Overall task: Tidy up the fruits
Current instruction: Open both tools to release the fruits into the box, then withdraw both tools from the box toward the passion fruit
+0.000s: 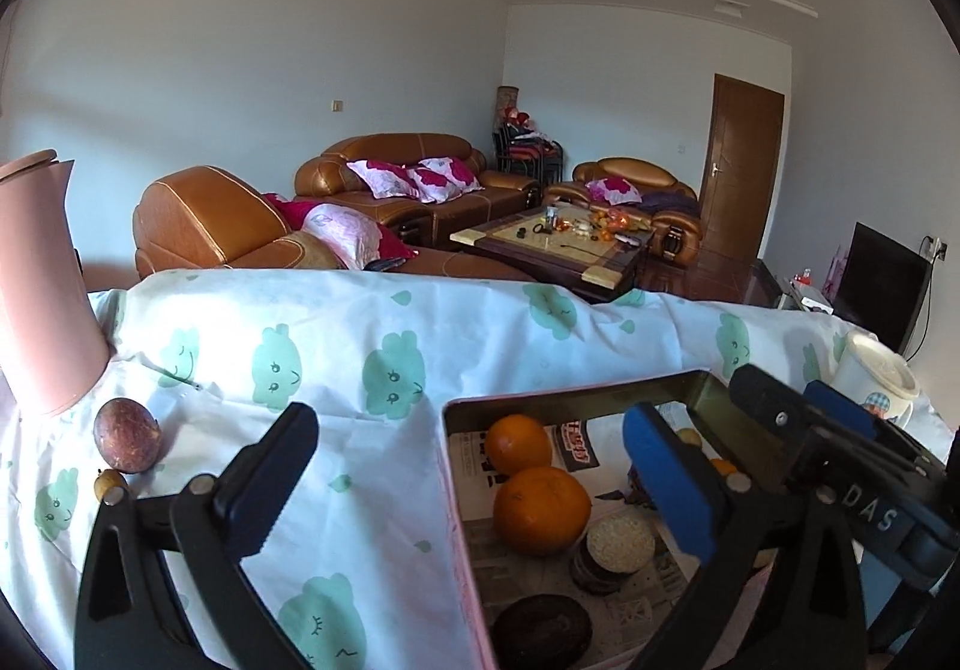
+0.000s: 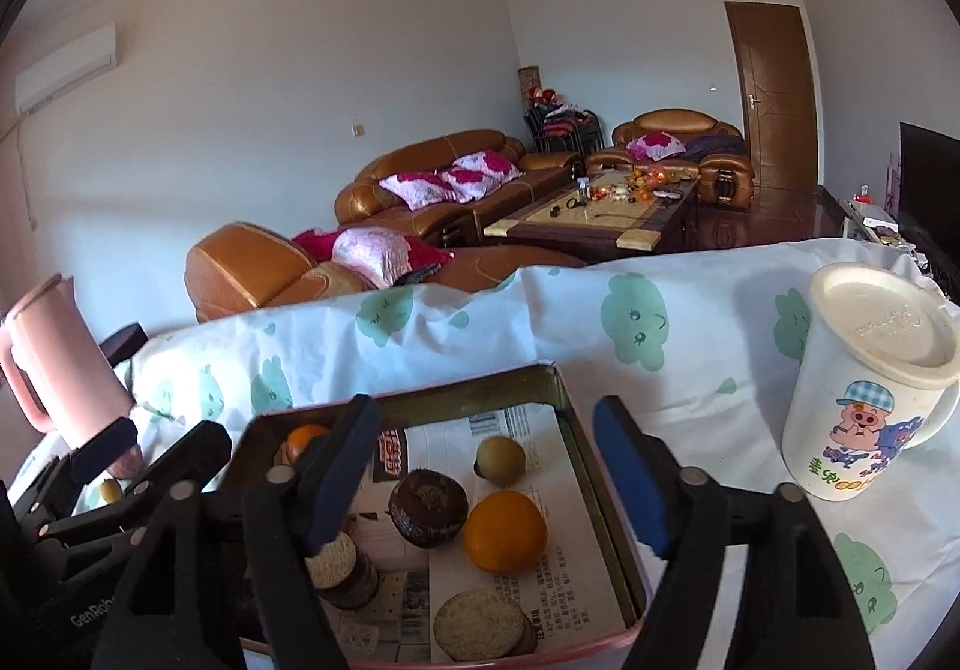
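Here both hand-held grippers (image 1: pixel 474 484) (image 2: pixel 486 472) gape over the tin's rim (image 2: pixel 576 430).

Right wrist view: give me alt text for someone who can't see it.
The open right gripper hangs over a newspaper-lined tin tray holding an orange, a small green fruit and round cakes. A lidded cartoon mug stands to its right on the cloud-print cloth.
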`<state>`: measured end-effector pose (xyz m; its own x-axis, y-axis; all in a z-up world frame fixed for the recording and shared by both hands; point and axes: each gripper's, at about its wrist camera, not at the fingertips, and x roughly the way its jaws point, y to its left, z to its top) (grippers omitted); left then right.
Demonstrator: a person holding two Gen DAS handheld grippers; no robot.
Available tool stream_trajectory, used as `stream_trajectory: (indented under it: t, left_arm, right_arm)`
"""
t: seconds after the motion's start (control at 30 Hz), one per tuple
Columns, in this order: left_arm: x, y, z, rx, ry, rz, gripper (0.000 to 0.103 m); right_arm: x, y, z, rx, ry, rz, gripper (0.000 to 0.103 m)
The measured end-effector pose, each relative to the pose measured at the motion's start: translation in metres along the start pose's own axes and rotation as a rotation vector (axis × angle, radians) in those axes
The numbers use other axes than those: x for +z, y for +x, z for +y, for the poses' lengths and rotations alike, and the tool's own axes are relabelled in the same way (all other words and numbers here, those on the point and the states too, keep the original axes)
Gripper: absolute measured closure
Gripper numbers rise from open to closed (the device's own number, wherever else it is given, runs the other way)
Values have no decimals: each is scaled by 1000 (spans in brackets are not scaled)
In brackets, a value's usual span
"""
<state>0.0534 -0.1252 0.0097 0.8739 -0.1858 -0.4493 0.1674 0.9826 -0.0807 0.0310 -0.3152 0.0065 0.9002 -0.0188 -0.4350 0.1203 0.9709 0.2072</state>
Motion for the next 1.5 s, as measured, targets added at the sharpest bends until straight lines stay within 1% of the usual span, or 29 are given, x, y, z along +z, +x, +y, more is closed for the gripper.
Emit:
stream_trajectory:
  t: [0.07,0.17,0.3,0.4,0.5,0.6,0.8,0.9,1.07,1.23,1.5]
  left_arm:
    - [0,-4,2,17,14,-7,0]
    - [-1,-8,9,43,18,-10,0]
    - [-6,-13,23,86,13,-21,0]
    - [-10,-17,30,127,31,-36,0]
    - [-12,-21,33,153,52,-44,0]
    - [-15,-24,39,162,61,-37,0]
    - [-18,-28,49,162,48,-17,0]
    - [-20,-28,56,160,45,3,0]
    - [-23,-35,68,164,42,5,0]
    - [-24,-36,86,178,47,18,0]
    - [-25,-38,129,201,5,43,0]
  right_arm:
    - [1,-10,-1,-1,16,-59,17]
    - [2,-19,1,-18,5,-111,17]
    - [-2,-16,8,-28,-12,-111,17]
    - [-6,-15,11,-27,-23,-104,17]
    - [-7,-21,17,-37,-51,-134,17]
    - [-10,-26,22,-53,-72,-155,17]
    - [-17,-34,33,-68,-79,-149,17]
    - [-21,-37,37,-63,-60,-135,17]
    - [-30,-41,46,-49,-17,-110,17]
    - [-37,-42,69,-40,-32,-92,17]
    - [-47,-35,116,4,-61,-62,17]
